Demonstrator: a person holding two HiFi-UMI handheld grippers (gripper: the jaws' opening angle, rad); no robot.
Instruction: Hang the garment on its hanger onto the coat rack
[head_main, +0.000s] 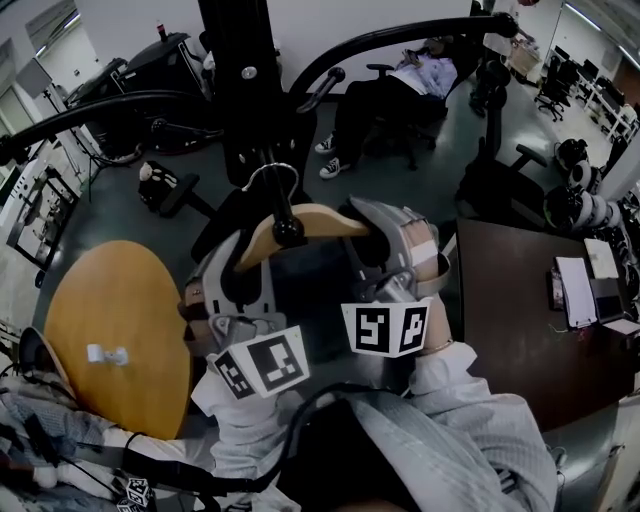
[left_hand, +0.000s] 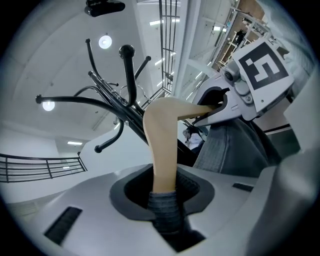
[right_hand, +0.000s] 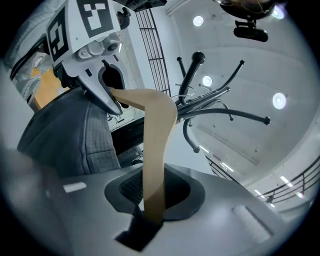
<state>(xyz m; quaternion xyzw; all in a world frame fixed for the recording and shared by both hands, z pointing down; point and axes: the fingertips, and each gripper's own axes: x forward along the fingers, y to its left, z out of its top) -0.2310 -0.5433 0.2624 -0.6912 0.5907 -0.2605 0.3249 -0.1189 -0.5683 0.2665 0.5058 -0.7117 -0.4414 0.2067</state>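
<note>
A wooden hanger (head_main: 312, 222) with a metal hook (head_main: 270, 178) carries a grey garment (head_main: 300, 300) and is held up close in front of the black coat rack (head_main: 245, 90). My left gripper (head_main: 235, 290) is shut on the hanger's left arm, and my right gripper (head_main: 400, 262) is shut on its right arm. In the left gripper view the hanger arm (left_hand: 162, 145) rises out of my left gripper (left_hand: 164, 200), wrapped in grey cloth at the base. In the right gripper view the other arm (right_hand: 155, 150) stands in my right gripper (right_hand: 152, 210). The rack's curved pegs (right_hand: 225, 112) spread just beyond the hook.
A round wooden table (head_main: 110, 340) stands at the lower left, and a dark table (head_main: 510, 320) with papers at the right. A person sits in an office chair (head_main: 405, 85) behind the rack. More chairs stand at the back right.
</note>
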